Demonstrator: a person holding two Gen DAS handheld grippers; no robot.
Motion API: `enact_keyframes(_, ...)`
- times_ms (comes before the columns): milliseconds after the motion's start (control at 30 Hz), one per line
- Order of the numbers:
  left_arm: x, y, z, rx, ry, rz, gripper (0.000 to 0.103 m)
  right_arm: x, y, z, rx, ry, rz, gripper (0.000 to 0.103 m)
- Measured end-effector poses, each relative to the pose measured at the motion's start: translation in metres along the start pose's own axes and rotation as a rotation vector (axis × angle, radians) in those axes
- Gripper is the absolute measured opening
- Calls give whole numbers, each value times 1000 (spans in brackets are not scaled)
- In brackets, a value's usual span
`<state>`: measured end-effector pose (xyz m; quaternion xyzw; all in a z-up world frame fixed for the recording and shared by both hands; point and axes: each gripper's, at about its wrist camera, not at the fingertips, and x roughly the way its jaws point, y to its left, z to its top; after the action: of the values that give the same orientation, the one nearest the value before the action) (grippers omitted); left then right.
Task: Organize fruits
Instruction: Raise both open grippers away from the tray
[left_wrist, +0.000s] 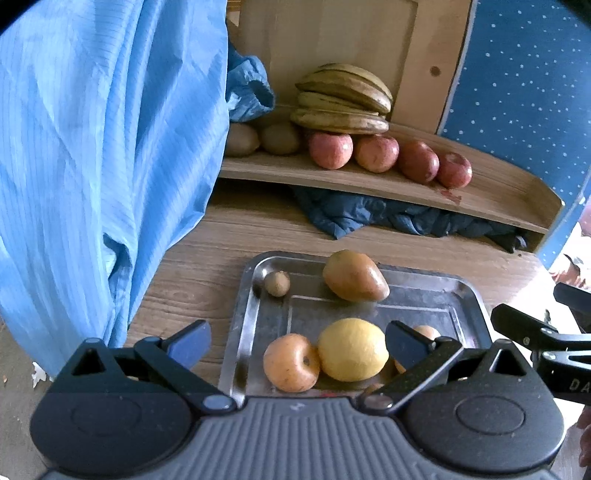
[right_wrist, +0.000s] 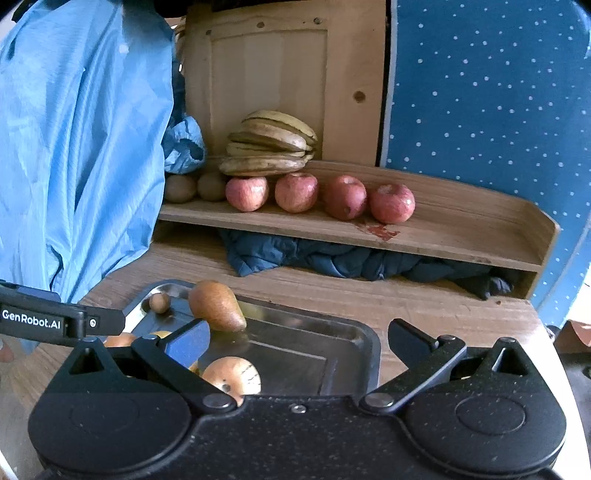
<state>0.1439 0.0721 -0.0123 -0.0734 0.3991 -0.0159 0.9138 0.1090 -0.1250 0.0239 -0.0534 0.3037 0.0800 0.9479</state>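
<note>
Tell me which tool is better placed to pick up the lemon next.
Probably the left tool: it is open, with the lemon right ahead between its fingers. The right tool faces the tray's bare right part.

Shiny steel tray (left_wrist: 469, 295) holds a yellow lemon (left_wrist: 352, 349) beside an orange round fruit (left_wrist: 291, 362), a brownish mango (left_wrist: 355, 276) and a tiny brown kiwi (left_wrist: 277, 283) at its far edge. Beyond the tray, four red apples (right_wrist: 319, 197) line up under stacked browning bananas (right_wrist: 271, 153).

Left gripper (left_wrist: 299, 343): jaws spread wide, empty, lower centre of frame.
Right gripper (right_wrist: 299, 341): jaws spread wide, empty, lower centre.
</note>
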Motion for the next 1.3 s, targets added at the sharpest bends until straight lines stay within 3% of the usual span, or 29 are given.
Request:
enact_keyframes(667,-33,23,-23,155,-16,-138,102,-62,55,-34,116,-10,-170,102)
enact_keyframes(1300,-51,41,-50,167,-9,-159,103,-90,80,-54,119,15,-180,102)
